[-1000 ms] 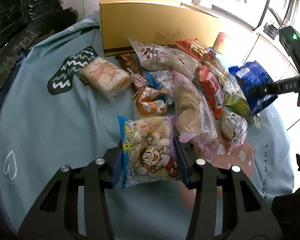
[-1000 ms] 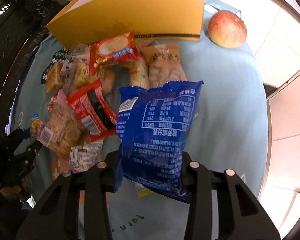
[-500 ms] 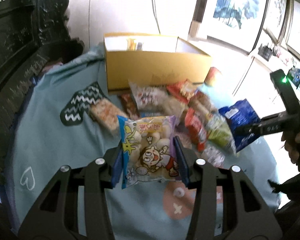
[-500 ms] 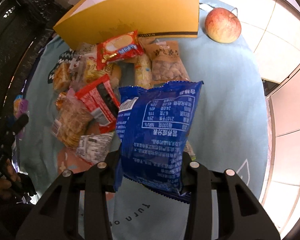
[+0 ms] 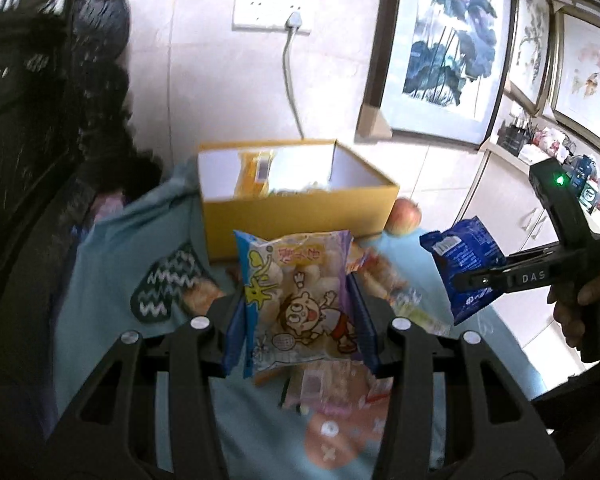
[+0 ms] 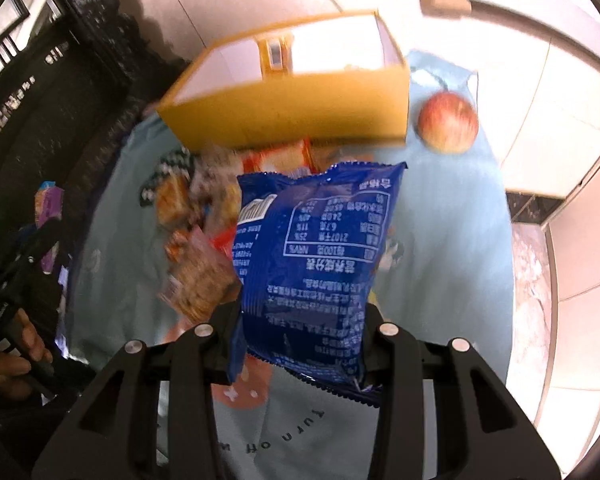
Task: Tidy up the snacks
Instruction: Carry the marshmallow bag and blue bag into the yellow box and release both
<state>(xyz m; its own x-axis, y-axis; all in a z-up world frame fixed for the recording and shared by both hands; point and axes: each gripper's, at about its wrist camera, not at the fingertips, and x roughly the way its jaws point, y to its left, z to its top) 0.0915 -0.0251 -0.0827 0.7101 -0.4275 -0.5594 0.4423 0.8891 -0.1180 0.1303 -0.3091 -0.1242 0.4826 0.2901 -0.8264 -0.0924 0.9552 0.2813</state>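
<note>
- The cartoon snack bag (image 5: 300, 300), clear crinkly plastic over pale puffs, sits clamped between the left gripper (image 5: 298, 330) pads, held above the desk (image 5: 112, 264).
- The glossy blue packet (image 6: 316, 264) stands pinched in the right gripper (image 6: 300, 344), before the open yellow cardboard box (image 6: 300, 116).
- Loose snacks (image 6: 196, 240) lie below.

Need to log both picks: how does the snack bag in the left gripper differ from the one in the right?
The left gripper holds a see-through cartoon bag showing pale puffs; the right gripper holds a solid blue bag. The cartoon bag shows its front, the blue bag its printed back. Both are gripped near the bottom edge.
</note>
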